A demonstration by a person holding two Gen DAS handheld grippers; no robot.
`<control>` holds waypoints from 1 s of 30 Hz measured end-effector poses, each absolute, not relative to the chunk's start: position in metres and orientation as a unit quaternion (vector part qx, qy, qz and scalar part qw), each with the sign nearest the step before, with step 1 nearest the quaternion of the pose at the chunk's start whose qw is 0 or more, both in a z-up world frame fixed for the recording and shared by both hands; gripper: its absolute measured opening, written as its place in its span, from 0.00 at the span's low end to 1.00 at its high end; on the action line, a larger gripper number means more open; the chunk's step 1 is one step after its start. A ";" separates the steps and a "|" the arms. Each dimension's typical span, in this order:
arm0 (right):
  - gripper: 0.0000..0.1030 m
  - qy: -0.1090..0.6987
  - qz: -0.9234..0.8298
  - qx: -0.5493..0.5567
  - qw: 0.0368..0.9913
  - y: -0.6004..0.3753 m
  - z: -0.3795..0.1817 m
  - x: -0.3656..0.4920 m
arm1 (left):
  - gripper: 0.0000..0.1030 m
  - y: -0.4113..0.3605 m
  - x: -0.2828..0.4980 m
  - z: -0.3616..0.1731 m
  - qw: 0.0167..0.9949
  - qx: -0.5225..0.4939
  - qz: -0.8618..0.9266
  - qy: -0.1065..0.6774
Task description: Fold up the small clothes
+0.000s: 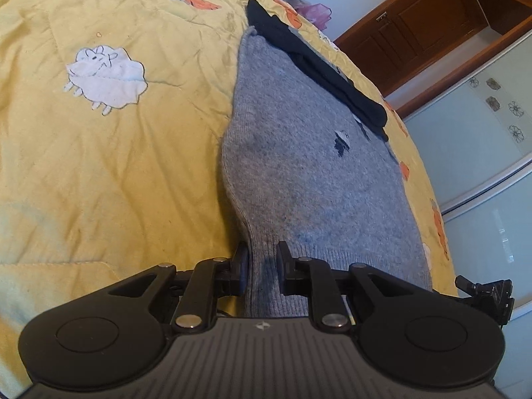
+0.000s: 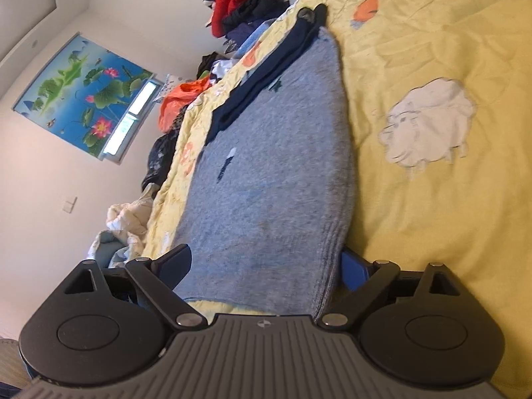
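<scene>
Your left hand-held gripper (image 1: 261, 266) pinches the soft, limp grey garment's (image 1: 299, 173) near hem; the right hand-held gripper (image 2: 266, 266) straddles it, spread wide.

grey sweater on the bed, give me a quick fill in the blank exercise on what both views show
1. The grey sweater lies on a ____ quilt.
2. A ____ garment lies along the sweater's edge.
3. The left tool pinches a fold of the ____.
4. The right tool stands ____ around the sweater's hem.

Missing words: yellow; black; sweater; open
</scene>
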State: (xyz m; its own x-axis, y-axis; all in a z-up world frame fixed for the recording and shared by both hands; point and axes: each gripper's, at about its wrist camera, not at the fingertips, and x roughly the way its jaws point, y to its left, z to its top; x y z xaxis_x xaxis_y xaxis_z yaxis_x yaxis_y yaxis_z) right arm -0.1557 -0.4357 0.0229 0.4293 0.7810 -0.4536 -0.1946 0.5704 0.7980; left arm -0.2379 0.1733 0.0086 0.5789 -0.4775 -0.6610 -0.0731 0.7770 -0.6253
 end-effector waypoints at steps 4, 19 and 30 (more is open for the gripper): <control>0.84 0.437 0.323 0.335 0.769 -0.428 0.023 -0.151 | 0.16 0.172 -0.238 0.005 0.831 -0.316 -0.128 0.441; 0.08 0.459 0.248 0.223 0.823 -0.462 0.038 -0.164 | 0.05 0.169 -0.260 0.020 0.854 -0.260 -0.125 0.432; 0.62 0.370 0.168 0.223 0.886 -0.465 0.065 -0.171 | 0.13 0.183 -0.276 0.066 0.915 -0.213 -0.051 0.339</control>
